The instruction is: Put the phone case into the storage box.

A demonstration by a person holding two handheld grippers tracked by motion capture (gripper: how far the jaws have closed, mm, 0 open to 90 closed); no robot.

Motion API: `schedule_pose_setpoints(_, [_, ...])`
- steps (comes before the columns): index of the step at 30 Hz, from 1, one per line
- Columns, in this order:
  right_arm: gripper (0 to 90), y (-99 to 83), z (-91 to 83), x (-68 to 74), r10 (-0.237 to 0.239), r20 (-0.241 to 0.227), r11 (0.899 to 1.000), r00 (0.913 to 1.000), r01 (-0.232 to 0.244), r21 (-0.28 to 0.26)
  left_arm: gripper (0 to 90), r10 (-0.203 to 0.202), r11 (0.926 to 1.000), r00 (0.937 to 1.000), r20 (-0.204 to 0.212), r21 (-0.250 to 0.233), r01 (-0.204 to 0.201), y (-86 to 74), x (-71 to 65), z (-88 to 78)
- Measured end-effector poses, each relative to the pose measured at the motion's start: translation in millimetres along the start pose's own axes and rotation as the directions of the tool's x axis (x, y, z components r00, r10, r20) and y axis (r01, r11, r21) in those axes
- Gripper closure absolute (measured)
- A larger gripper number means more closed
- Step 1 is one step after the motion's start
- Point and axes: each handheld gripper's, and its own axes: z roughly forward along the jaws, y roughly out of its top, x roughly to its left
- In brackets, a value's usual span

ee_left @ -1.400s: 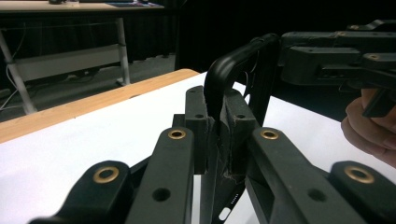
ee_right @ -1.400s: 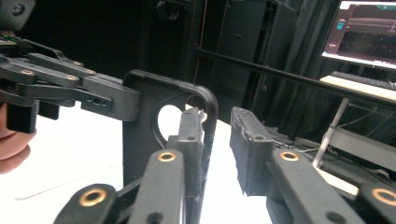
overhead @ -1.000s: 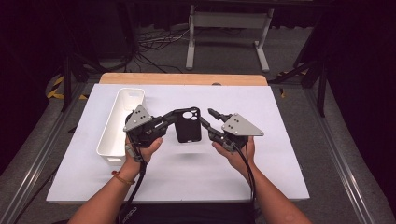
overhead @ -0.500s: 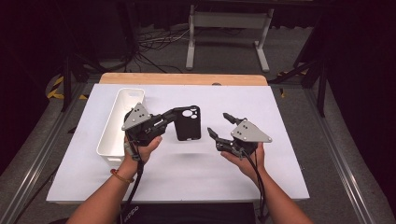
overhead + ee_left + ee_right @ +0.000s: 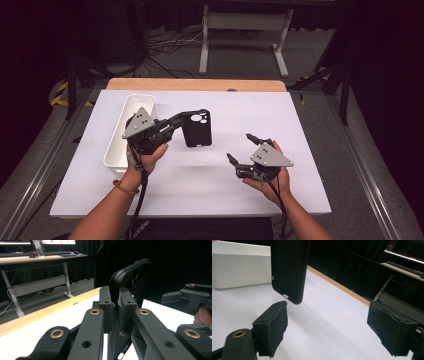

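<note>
The black phone case hangs clear of the white table, pinched by one edge between the pads of the left gripper, whose jaws are clamped tight on its rim; in the left gripper view the case stands upright right at the jaw tips. It looks like soft, matte rubber or silicone: a thin flexible shell with rounded corners, a raised lip, a camera cut-out near the top and small port slots in the bottom edge.

The right gripper sits off to the side of the case, well apart from it and lower, near the table. Its jaws have just been opening and stand wide, with nothing between the frayed foam pads.

Judging by this, the handover step is done: the case now rests with the left gripper alone. The next move likely calls for carrying it leftward, past the left gripper's body, to the white bin, a long, smooth, hard-plastic tray with rounded corners. Since the shell bends easily, a steady carry and a low release should suit it.
</note>
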Motion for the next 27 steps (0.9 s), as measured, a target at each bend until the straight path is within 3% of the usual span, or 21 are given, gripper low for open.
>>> schedule_pose_setpoints(11, [17.4, -11.9, -7.8, 1.0, -0.001, 0.005, 1.0, 1.0, 0.001, 0.016, 83.5, 0.004, 0.9997, 0.9997, -0.026, -0.024, -0.005, 6.0, 8.9, -13.5])
schedule_pose_setpoints(16, [16.2, -21.2, -12.1, 3.1, -0.019, 0.029, 1.0, 0.9994, 0.019, -0.013, 83.6, 0.003, 0.9994, 0.9991, -0.041, -0.033, -0.004, 9.4, 14.2, -22.9])
schedule_pose_setpoints(19, [15.1, -23.7, -12.1, 2.9, -0.016, 0.01, 1.0, 0.9998, 0.016, 0.0, 83.5, 0.003, 0.9994, 0.9989, -0.046, -0.034, -0.005, 11.0, 17.0, -26.3])
schedule_pose_setpoints(27, [13.4, -32.0, -13.3, 3.4, -0.018, 0.017, 1.0, 0.9997, 0.018, -0.003, 83.5, 0.013, 0.999, 0.998, -0.061, -0.041, -0.016, 14.2, 22.3, -35.3])
